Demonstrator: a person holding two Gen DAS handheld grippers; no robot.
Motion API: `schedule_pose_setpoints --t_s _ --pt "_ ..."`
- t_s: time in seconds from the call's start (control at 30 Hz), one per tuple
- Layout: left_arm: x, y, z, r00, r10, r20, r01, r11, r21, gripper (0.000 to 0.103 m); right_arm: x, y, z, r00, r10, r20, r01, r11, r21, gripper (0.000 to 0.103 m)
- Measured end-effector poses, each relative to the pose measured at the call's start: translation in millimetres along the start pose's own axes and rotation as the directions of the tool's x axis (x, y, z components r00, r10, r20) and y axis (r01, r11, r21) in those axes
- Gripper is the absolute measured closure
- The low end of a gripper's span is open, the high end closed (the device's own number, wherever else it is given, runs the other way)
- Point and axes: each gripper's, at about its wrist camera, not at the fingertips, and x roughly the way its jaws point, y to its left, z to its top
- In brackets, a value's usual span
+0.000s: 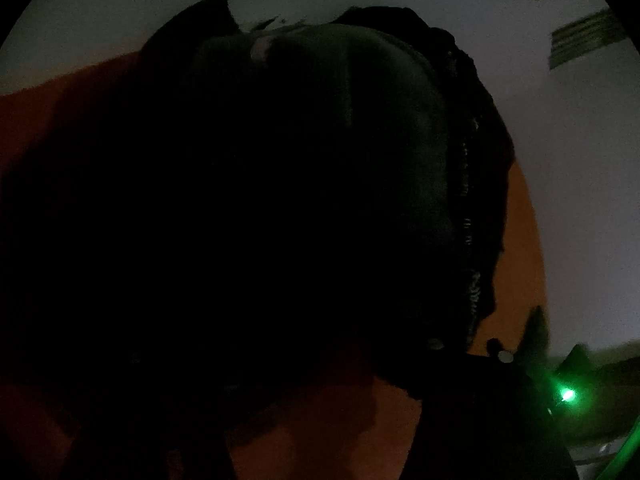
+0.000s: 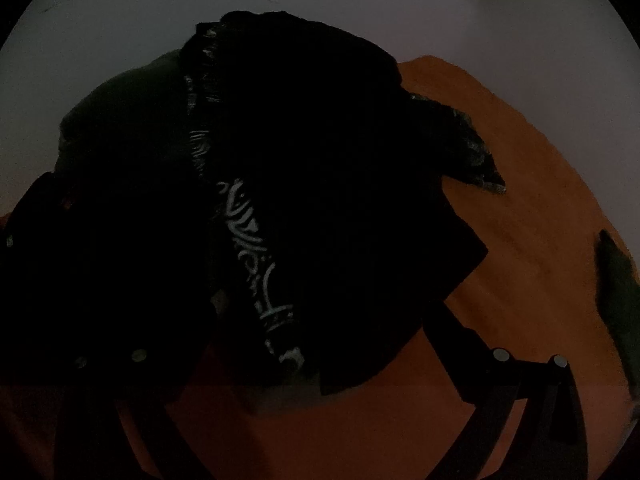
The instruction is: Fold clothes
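The light is very dim. A heap of dark clothes [image 1: 280, 200] lies on an orange table [image 1: 516, 240] and fills most of the left wrist view. On top is a dark green garment [image 1: 380, 120] with a black patterned edge [image 1: 472, 220] beside it. My left gripper [image 1: 316, 356] hangs close over the heap; only its right finger [image 1: 500, 356] shows clearly, and the jaws stand apart. In the right wrist view a black garment [image 2: 340, 200] overlaps a black-and-white patterned cloth [image 2: 256, 264]. My right gripper [image 2: 316, 320] is open, its fingers either side of the heap's near corner.
Bare orange table [image 2: 520, 220] runs to the right of the heap, with a dark green piece [image 2: 616, 300] at its right edge. A pale wall [image 2: 120, 20] with a vent [image 1: 584, 40] stands behind. A green light [image 1: 568, 394] glows at the lower right.
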Motion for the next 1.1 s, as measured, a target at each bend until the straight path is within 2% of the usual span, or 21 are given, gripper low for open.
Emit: schedule_pose_setpoints --t_s 0.03,0.07,0.1,0.13,0.17,0.23,0.33,0.4,0.47,0.57,0.6,0.67,0.8,0.83,0.93,1.0,1.03,1.1 --pt "1 -3 0 0.999 -0.047 0.001 0.047 0.999 0.001 0.03 2 -2 1 1.0 0.002 -0.001 -0.002 1.0 0.012 0.007" --pt "2 -6 0 0.995 -0.1 0.002 0.1 0.995 0.0 0.029 2 -6 1 1.0 0.013 0.004 -0.013 1.0 0.029 0.03" --pt "3 -9 0 0.988 -0.152 0.002 0.152 0.988 0.0 0.028 2 -11 2 1.0 0.029 0.007 -0.029 0.998 0.053 0.048" --pt "3 -13 0 0.984 -0.179 0.008 0.179 0.984 0.012 0.027 1 -16 2 0.999 0.049 0.011 -0.05 0.995 0.081 0.082" --pt "3 -17 -1 0.979 -0.201 0.014 0.201 0.979 0.028 0.026 -2 -23 1 0.996 0.084 0.022 -0.086 0.989 0.12 0.093" --pt "4 -26 -3 0.969 -0.246 0.026 0.244 0.968 0.06 0.026 -13 -35 -1 0.994 0.088 0.069 -0.099 0.979 0.18 0.096" --pt "14 -40 -3 0.978 -0.208 0.0 0.206 0.971 0.125 0.026 -42 -51 -4 0.988 0.012 0.155 -0.042 0.98 0.193 0.099" --pt "24 -42 -2 0.981 -0.19 -0.028 0.192 0.975 0.115 0.026 -67 -68 -7 0.976 -0.055 0.211 0.01 0.978 0.208 0.099" --pt "31 -41 -1 0.976 -0.207 -0.063 0.212 0.974 0.076 0.026 -90 -91 -12 0.965 -0.102 0.242 0.04 0.968 0.249 0.1" --pt "40 -43 1 0.959 -0.251 -0.13 0.259 0.965 0.046 0.027 -131 -136 -26 0.948 -0.158 0.275 0.058 0.939 0.339 0.103" --pt "41 -48 1 0.957 -0.251 -0.145 0.262 0.963 0.062 0.028 -145 -152 -32 0.937 -0.204 0.283 0.092 0.926 0.365 0.103" --pt "38 -59 -1 0.962 -0.236 -0.133 0.253 0.96 0.123 0.028 -173 -183 -44 0.911 -0.289 0.294 0.15 0.897 0.416 0.103" --pt "35 -82 -8 0.96 -0.253 -0.117 0.272 0.942 0.196 0.028 -219 -245 -75 0.902 -0.329 0.278 0.17 0.865 0.473 0.103" --pt "37 -85 -9 0.958 -0.261 -0.122 0.281 0.939 0.197 0.028 -229 -258 -82 0.903 -0.331 0.274 0.169 0.859 0.483 0.103" --pt "41 -95 -11 0.96 -0.251 -0.122 0.27 0.945 0.184 0.028 -235 -270 -96 0.94 -0.229 0.252 0.088 0.878 0.47 0.103" --pt "38 -99 -16 0.964 -0.245 -0.106 0.261 0.949 0.18 0.027 -230 -261 -99 0.956 -0.163 0.245 0.045 0.904 0.426 0.103" --pt "29 -100 -35 0.965 -0.244 -0.102 0.259 0.947 0.189 0.027 -226 -253 -100 0.961 -0.133 0.242 0.025 0.915 0.403 0.103" --pt "27 -103 -39 0.973 -0.213 -0.094 0.228 0.953 0.198 0.026 -218 -229 -98 0.969 -0.085 0.232 -0.005 0.932 0.361 0.091"
